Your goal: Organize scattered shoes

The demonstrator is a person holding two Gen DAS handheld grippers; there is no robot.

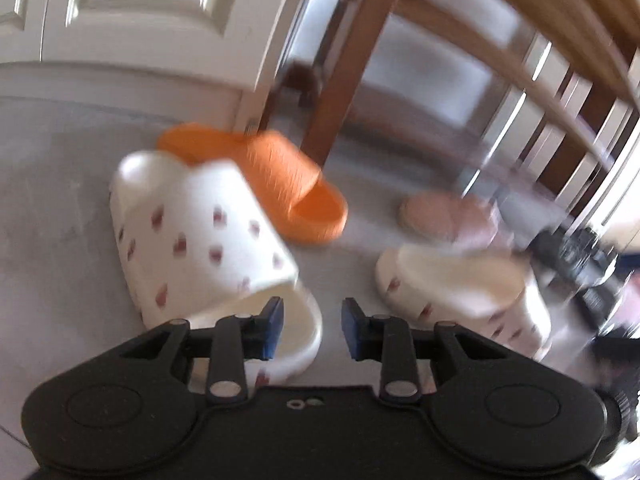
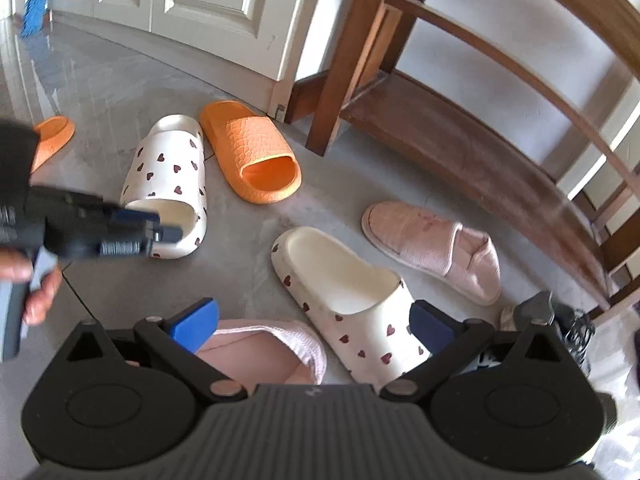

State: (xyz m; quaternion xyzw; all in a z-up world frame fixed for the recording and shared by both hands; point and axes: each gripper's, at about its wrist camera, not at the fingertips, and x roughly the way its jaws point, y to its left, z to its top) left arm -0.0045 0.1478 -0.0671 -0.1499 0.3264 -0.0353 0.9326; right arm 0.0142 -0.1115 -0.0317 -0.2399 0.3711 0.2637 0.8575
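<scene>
While left gripper hovers released, empty, just beside toe opening of heart-print slide, right gripper spread wide, empty, over second heart-print slide and pink slipper. Orange slide touching first heart-print slide. Another pink slipper near wooden shoe rack. All on grey floor.

1. I am in the entryway of a home, on a grey floor strewn with house slippers: an orange slide, a white heart-print slide and a pink cloth slipper.
2. A white panelled door stands behind them.
3. Beside it I see a wooden shoe rack with slatted shelves, against a white wall.
</scene>
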